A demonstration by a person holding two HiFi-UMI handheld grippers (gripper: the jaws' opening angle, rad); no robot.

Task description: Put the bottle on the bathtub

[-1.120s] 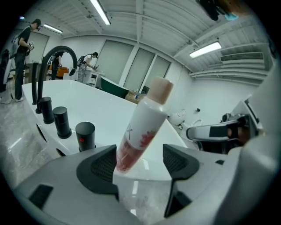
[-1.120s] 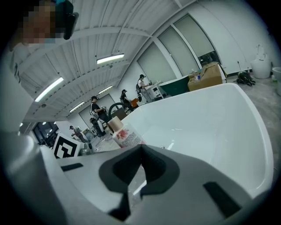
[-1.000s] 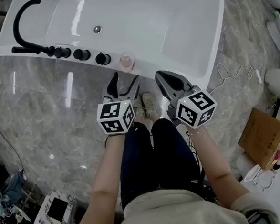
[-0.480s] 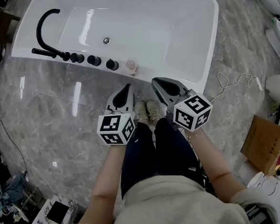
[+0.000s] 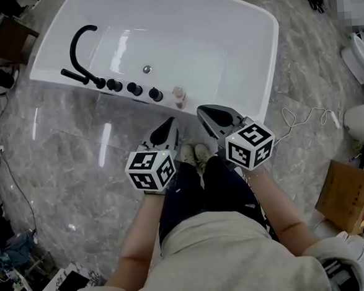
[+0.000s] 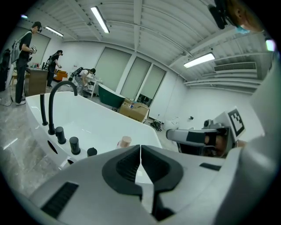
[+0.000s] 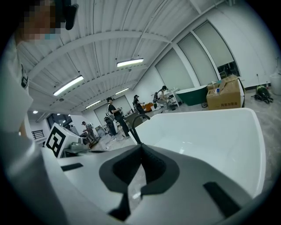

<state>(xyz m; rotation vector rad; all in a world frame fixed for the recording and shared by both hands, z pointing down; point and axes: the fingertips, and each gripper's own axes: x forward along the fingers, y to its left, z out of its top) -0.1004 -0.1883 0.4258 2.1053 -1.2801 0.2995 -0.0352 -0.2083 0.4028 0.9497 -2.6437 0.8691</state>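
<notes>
Twice checked the jaws: found left gripper (image 6: 140, 148) and right gripper (image 7: 140, 147) pressed fully together, holding nothing, held low by the legs. Saw bottle (image 5: 178, 96) just beyond, upright on near rim of bathtub (image 5: 267, 67), beside black knobs (image 5: 134, 89). Judged placement done; nothing left except stepping away.

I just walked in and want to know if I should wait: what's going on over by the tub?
A person stands at the white bathtub with a gripper in each hand. The pink bottle stands upright on the tub's near rim, just right of the black knobs. Neither gripper touches it: the left gripper and the right gripper are both shut on nothing, held above the floor short of the rim. The placing looks done.
</notes>
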